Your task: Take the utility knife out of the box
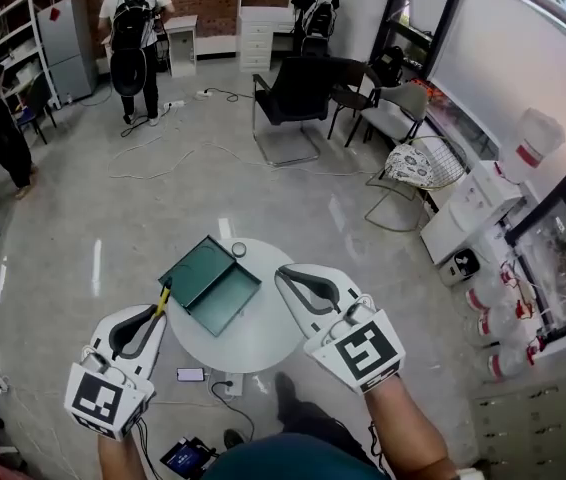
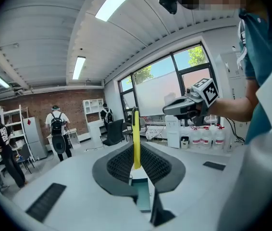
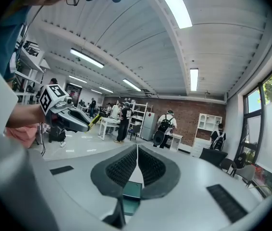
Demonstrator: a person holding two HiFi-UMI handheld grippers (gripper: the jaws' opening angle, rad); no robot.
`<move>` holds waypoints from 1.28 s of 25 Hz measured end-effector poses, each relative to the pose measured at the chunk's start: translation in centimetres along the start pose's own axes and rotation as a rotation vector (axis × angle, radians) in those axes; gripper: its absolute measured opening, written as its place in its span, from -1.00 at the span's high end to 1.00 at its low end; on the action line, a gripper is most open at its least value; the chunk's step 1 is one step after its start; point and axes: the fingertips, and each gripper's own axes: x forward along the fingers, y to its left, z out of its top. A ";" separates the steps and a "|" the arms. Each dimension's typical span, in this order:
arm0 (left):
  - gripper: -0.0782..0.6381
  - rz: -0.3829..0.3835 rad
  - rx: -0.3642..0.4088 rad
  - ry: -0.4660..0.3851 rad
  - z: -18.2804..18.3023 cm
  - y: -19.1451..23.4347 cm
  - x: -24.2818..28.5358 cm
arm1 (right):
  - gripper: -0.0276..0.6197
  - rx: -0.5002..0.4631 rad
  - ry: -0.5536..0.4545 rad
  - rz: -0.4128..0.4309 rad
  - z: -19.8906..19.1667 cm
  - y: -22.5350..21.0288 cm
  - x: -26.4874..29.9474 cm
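We hold the left gripper (image 1: 159,310) out in front of us, its jaws clenched on the utility knife (image 1: 164,298); in the left gripper view the yellow knife (image 2: 136,138) stands upright between the ribbed pads (image 2: 119,165), its far end rising past the jaw tips; the knife is out of the box (image 1: 225,298), seen in the head view over the left edge of the round table (image 1: 263,340), just beside the box's raised lid. The green box lies open on the table, lid laid back toward the far side. Our right gripper (image 1: 282,274) hangs over the table's right part, beside the box and apart from it; in the right gripper view its jaws are pressed together with nothing between them.
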 end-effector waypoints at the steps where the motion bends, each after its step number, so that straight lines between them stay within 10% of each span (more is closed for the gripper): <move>1: 0.63 0.010 -0.001 -0.005 0.6 -0.3 -0.7 | 0.80 -0.006 -0.007 0.003 0.6 0.3 -0.4; 32: 0.64 0.031 0.081 -0.072 3.3 -3.9 -8.0 | 0.80 -0.043 -0.077 0.067 7.1 6.0 -5.4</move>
